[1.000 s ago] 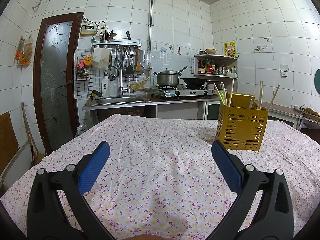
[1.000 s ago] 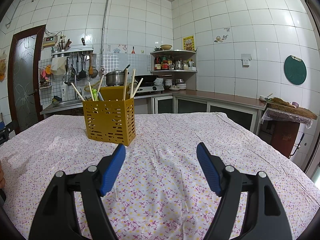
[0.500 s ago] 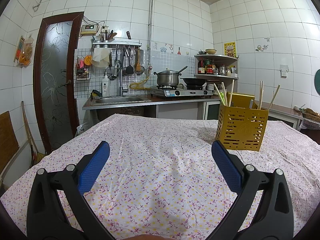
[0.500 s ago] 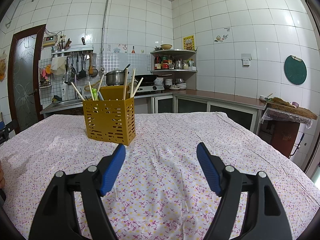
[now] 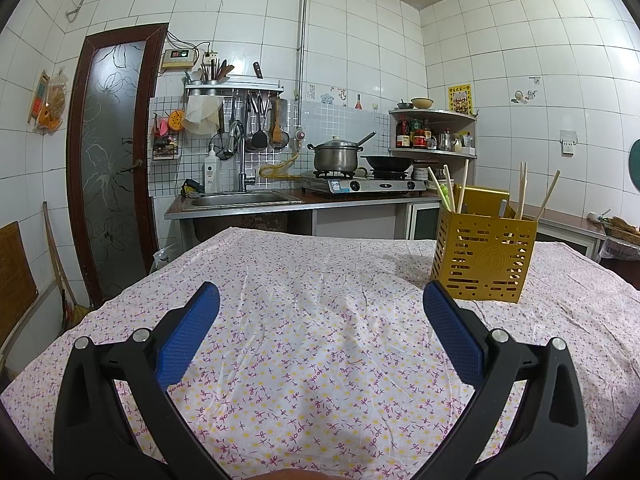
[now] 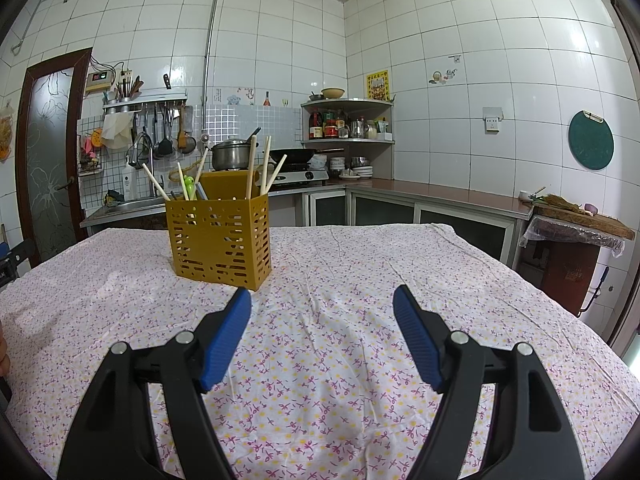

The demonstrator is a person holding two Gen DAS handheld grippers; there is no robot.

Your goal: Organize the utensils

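Observation:
A yellow perforated utensil holder stands upright on the floral tablecloth, with several wooden chopsticks sticking out of it. In the right wrist view the same holder is ahead and to the left, chopsticks leaning in it. My left gripper hovers low over the cloth, open, nothing between its blue pads; the holder is beyond its right finger. My right gripper is open too, empty, with the holder just past its left finger.
A counter with a sink, a gas stove with a pot and a wok runs along the back wall. A corner shelf holds bottles. A wooden chopping block stands at the right. A brown door is at the left.

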